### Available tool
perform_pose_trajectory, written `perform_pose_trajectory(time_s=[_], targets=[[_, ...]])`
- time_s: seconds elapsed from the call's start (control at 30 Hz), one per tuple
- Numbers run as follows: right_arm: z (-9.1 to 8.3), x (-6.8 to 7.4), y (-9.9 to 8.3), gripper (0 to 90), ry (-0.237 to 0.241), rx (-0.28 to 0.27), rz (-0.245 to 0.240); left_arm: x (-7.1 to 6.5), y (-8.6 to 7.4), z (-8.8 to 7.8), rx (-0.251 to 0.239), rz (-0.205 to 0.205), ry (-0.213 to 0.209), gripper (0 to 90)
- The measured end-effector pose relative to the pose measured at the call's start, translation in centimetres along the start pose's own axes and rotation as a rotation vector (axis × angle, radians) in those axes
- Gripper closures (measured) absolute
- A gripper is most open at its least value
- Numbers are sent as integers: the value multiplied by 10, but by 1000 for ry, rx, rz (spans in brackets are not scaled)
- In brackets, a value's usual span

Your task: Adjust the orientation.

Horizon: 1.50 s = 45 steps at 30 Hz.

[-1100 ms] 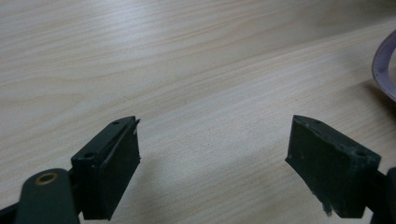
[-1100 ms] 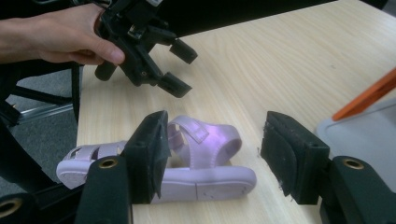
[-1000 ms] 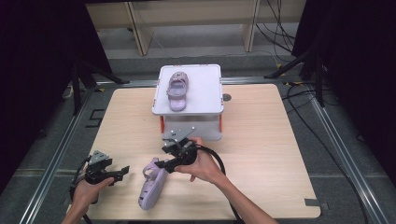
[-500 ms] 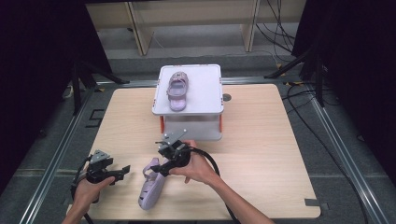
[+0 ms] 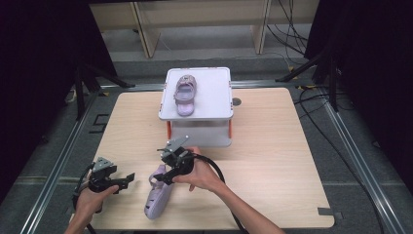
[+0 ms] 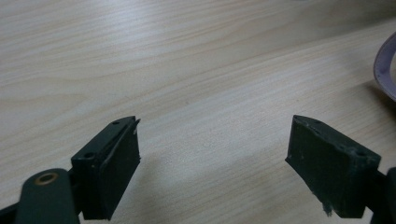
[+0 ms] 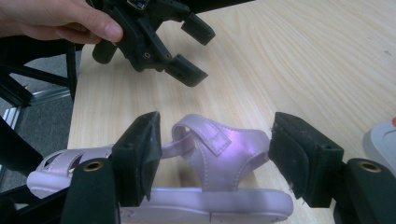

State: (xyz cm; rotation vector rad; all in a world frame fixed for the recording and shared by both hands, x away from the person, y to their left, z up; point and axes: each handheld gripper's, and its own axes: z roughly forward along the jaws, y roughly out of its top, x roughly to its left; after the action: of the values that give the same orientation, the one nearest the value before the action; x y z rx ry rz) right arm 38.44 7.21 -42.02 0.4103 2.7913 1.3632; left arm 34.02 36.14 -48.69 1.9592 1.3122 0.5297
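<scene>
Two lilac sandals show from my high view: one on the white stand (image 5: pixel 214 97), the other sandal (image 5: pixel 158 197) flat on the table (image 5: pixel 272 161) under my right gripper (image 5: pixel 163 178), my left gripper (image 5: pixel 127 178) beside it. Left gripper view: my jaws spread over bare wood, gripping nothing. Right gripper view: jaws, just opened wider, straddle the sandal's heel strap (image 7: pixel 219 149) without pressing it.

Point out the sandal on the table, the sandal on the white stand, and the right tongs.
Table sandal (image 7: pixel 219 149): right gripper view, ankle strap.
Stand sandal (image 5: pixel 185 94): high view, straps.
Right tongs (image 7: pixel 212 156): right gripper view, midway between tips.
</scene>
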Motion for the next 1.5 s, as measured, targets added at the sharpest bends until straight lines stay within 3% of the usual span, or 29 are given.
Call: perform_pose_trajectory(time_s=[0.1, 0.13, 0.17, 0.2, 0.23, 0.27, 0.33, 0.4, 0.53, 0.6, 0.63, 0.77, 0.8, 0.87, 0.9, 0.93, 1.03, 1.13, 1.17, 1.2, 1.23, 1.5], targets=[[2, 1, 2, 345, -1, 6, 12, -1, 1, 2, -26, -17, -10, 165], [4, 0, 3, 346, -1, -2, -12, 0, 1, 2, -27, 0, -13, 164], [5, 2, 3, 347, 1, 1, 20, 4, 3, 3, -31, 75, -24, 164], [7, -1, 5, 347, 1, 1, -13, 2, 3, 3, -29, 48, -16, 164], [8, 0, 5, 347, 4, 8, 6, 3, 3, 3, -29, 59, -19, 164], [10, -1, 7, 347, 1, 5, -9, 0, 2, 3, -20, -2, -6, 165], [14, -2, 9, 347, 9, 9, -19, 3, 3, 4, -38, 47, -19, 165], [17, -4, 12, 347, 7, 12, -10, 1, 1, 3, -23, -4, -7, 165], [22, -7, 16, 349, 15, 26, -25, 2, 1, 3, -17, 12, 2, 165], [25, -7, 17, 353, 26, 29, -33, 2, 2, 4, -40, 38, -18, 166], [27, -6, 18, 354, 37, 27, -28, 0, 1, 3, -21, -3, -7, 166], [35, -2, 18, 358, 39, 66, -63, 3, 3, 3, -31, 49, -17, 165], [37, -2, 18, 360, 41, 85, -75, 0, 1, 3, -25, -4, -12, 166], [40, -2, 17, 370, 48, 97, -76, 2, 2, 4, -35, 28, -16, 166], [41, -2, 16, 378, 51, 105, -80, 4, 3, 3, -32, 76, -20, 166], [42, -2, 15, 385, 52, 110, -82, 2, 2, 3, -32, 25, -14, 165], [37, -1, 11, 416, 32, 129, -116, 0, 1, 3, -23, 2, -11, 166], [25, 0, 7, 434, 27, 120, -125, 1, 2, 4, -31, 21, -15, 166], [19, 0, 5, 448, 33, 119, -123, 3, 3, 4, -37, 49, -23, 166], [13, 0, 3, 456, 38, 116, -119, 0, 1, 4, -33, 7, -19, 165], [9, 1, 1, 460, 37, 113, -118, -1, 1, 3, -24, -9, -7, 166], [-24, 5, -25, 524, 45, 97, -104, -2, 1, 4, -23, -7, -6, 165]])
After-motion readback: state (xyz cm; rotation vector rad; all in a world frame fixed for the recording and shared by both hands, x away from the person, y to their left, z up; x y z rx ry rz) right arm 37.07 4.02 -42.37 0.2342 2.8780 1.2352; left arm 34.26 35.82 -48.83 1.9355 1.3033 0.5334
